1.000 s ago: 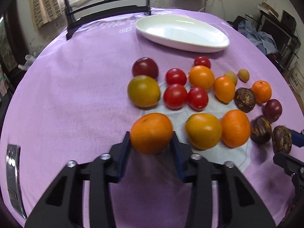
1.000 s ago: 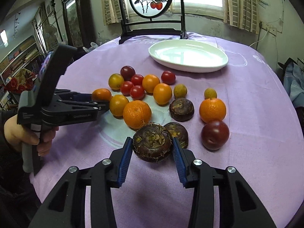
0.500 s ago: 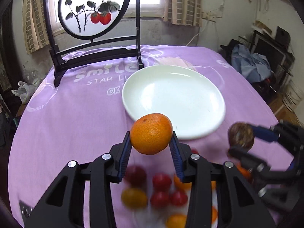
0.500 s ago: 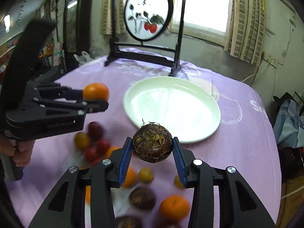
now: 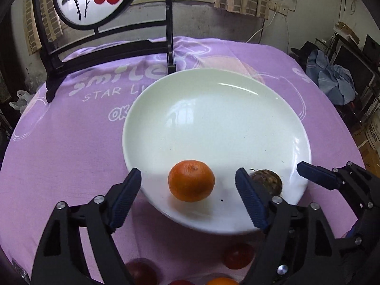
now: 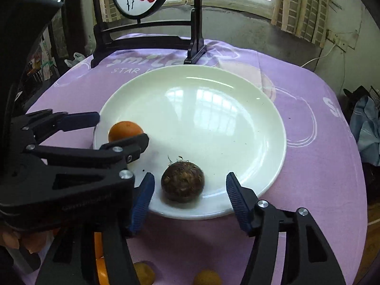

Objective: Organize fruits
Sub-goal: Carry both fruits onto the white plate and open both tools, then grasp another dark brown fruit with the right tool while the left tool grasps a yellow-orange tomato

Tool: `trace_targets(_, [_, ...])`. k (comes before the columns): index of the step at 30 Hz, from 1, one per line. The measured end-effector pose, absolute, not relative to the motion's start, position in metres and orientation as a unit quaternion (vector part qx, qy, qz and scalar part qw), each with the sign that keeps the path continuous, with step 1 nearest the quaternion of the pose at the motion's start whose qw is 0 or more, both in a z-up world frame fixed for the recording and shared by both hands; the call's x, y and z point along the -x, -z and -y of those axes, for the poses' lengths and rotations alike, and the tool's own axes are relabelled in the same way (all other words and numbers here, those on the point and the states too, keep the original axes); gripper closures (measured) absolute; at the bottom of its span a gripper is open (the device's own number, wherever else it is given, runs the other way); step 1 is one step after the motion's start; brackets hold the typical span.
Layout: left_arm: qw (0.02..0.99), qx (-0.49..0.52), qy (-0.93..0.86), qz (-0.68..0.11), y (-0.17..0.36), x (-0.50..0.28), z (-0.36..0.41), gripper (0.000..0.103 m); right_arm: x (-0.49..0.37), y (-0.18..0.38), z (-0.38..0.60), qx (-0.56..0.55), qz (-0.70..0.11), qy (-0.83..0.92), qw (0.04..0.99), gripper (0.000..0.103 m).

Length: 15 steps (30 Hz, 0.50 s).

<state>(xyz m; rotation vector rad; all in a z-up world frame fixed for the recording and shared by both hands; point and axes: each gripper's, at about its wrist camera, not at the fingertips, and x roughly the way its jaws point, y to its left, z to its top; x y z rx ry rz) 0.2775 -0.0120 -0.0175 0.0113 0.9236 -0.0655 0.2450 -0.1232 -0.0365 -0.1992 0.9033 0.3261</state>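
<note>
Jaws of the left gripper (image 5: pixel 187 197) are seen opening in the left wrist view, their blue pads standing clear on either side of an orange (image 5: pixel 191 180) that rests on the near part of a white plate (image 5: pixel 213 118). A brown, rough-skinned fruit (image 5: pixel 268 181) lies on the plate just right of the orange, partly hidden behind the right pad. The right gripper (image 5: pixel 315 175) is visible at the right edge, beside the plate's rim. The plate is set on a purple cloth (image 5: pixel 59 142) covering the tabletop, with a black stand (image 5: pixel 106 49) carrying a round painted panel behind it. Red fruits (image 5: pixel 237 253) are blurred at the bottom edge.

In the right wrist view, the jaws of the right gripper (image 6: pixel 190 197) are likewise opening, with the brown fruit (image 6: pixel 182 181) sitting free between the pads near the plate's (image 6: pixel 237 109) front rim. The left gripper (image 6: pixel 114 130) reaches in from the left, its jaws spread about the orange (image 6: pixel 125 130), which is partly covered by one finger. Small yellowish fruits (image 6: pixel 206 277) are glimpsed on the cloth (image 6: pixel 320 166) at the bottom.
</note>
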Motion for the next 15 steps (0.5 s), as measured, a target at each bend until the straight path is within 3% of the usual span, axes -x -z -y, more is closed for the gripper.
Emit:
trace_targets(4, [0.902,-0.024,0.048,-0.428,-0.002,-0.243,0.016,0.016,-0.22,0.029,0.138,0.08,-0.435,-0.161,0.882,0.038])
trace_targets(7, [0.907,-0.011,0.057,-0.416,-0.01,-0.211,0.009,0.012,-0.192,0.024,0.151,0.069,-0.428,-0.161,0.887,0.033])
trace_targets(15, [0.911,0.005,0.056,-0.41,-0.002,-0.129,-0.007,0.008,-0.101,0.029,0.167,0.06,-0.411,-0.18,0.892,0.029])
